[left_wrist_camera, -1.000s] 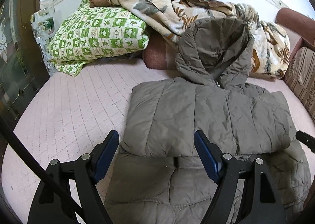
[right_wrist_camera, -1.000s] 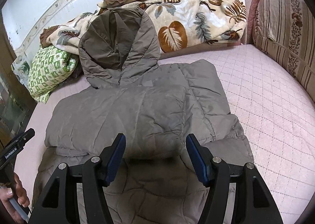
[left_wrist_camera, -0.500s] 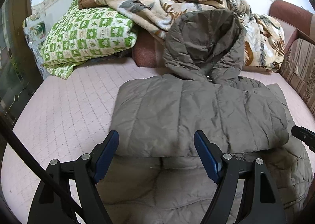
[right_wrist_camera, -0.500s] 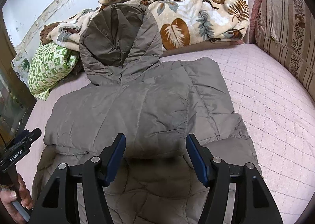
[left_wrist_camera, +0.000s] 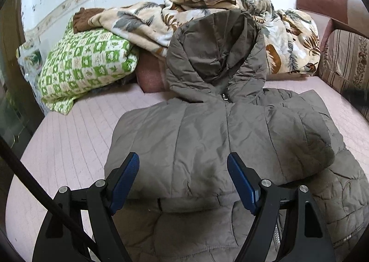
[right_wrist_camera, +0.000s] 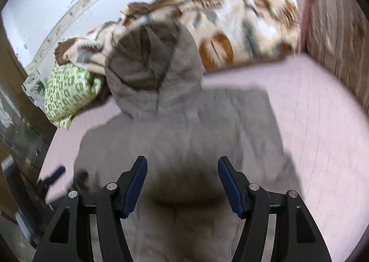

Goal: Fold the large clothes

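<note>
Lying flat on the pink bed (left_wrist_camera: 76, 137), one grey jacket (left_wrist_camera: 221, 137) has its sleeves folded across the chest and its hood (left_wrist_camera: 214, 54) propped on one blanket (left_wrist_camera: 147, 22) beside one green pillow (left_wrist_camera: 85, 63). Left gripper (left_wrist_camera: 183, 169) and right gripper (right_wrist_camera: 182, 169), two in all, hover over it with jaws apart, holding nothing. Risk, as judged: puffy padding may spring a fold open, or a pinch may catch only the top layer.

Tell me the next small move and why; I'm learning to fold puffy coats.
Probably lower both open grippers, left gripper and right gripper, to pinch the jacket near its bottom hem. Its sleeves already lie folded across the body, the hood lies beyond, and neither gripper holds anything.
</note>
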`<move>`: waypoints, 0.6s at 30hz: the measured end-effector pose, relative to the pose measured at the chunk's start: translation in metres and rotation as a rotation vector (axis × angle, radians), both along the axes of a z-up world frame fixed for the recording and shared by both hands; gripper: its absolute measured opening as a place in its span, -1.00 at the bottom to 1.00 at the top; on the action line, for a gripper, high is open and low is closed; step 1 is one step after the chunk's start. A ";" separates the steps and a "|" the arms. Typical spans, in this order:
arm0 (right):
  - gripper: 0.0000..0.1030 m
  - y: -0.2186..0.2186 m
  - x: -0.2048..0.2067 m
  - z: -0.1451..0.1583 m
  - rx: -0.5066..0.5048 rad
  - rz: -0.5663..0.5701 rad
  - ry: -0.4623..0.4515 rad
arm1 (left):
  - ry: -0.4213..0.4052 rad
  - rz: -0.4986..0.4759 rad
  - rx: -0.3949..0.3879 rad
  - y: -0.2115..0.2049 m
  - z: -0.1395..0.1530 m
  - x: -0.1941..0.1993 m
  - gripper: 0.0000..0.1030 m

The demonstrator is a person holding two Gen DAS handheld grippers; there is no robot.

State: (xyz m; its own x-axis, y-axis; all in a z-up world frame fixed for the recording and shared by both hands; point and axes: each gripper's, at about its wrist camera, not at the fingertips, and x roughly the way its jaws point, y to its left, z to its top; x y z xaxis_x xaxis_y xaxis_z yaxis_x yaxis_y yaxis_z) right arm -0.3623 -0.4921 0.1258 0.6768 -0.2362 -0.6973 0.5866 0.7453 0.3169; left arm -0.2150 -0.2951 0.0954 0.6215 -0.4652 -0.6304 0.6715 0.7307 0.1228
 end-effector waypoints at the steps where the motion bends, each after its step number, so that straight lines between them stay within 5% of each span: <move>1: 0.32 -0.002 0.009 0.013 -0.010 0.009 -0.010 | 0.001 -0.001 -0.007 0.000 -0.001 0.001 0.51; 9: 0.32 -0.051 0.108 0.085 0.118 -0.061 -0.125 | 0.044 0.006 -0.046 -0.001 -0.009 0.015 0.51; 18: 0.27 -0.105 0.224 0.065 0.207 -0.139 -0.121 | 0.081 0.022 -0.084 0.009 -0.007 0.034 0.51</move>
